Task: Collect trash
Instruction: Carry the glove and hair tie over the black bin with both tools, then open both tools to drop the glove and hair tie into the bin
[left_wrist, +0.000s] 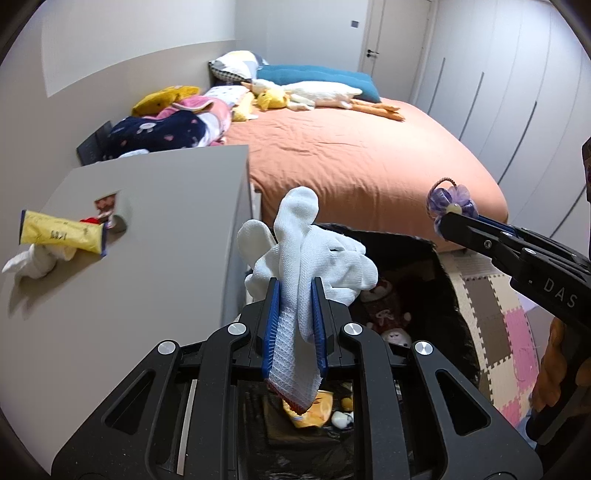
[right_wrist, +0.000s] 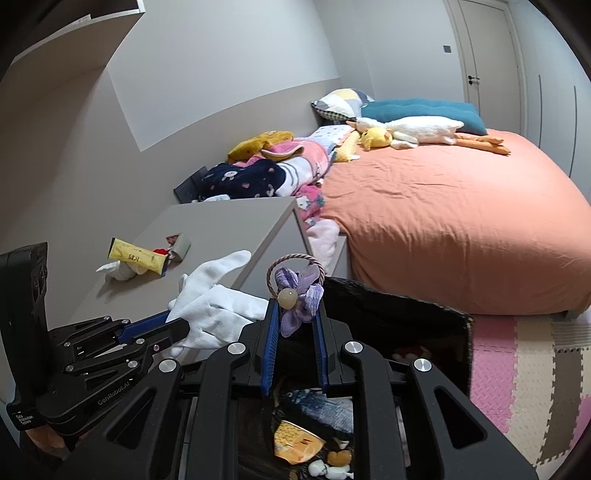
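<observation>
Two grippers, each loaded. Left gripper (left_wrist: 295, 291) pads clamped on one white glove (left_wrist: 314, 254), its fingers flopping past the tips. Right gripper (right_wrist: 295, 314) closed narrow on one purple flower hair tie (right_wrist: 297, 291), loop above the tips. One black bin (right_wrist: 424, 332) open just below both, wrappers inside, contents dim. Left of the fingers: grey cabinet top (left_wrist: 147, 258) edge, with one yellow tube (left_wrist: 62, 232) and one tissue wad (left_wrist: 33, 260). Bed (left_wrist: 369, 158) beyond. Bin's near rim hidden by the gripper bodies.
</observation>
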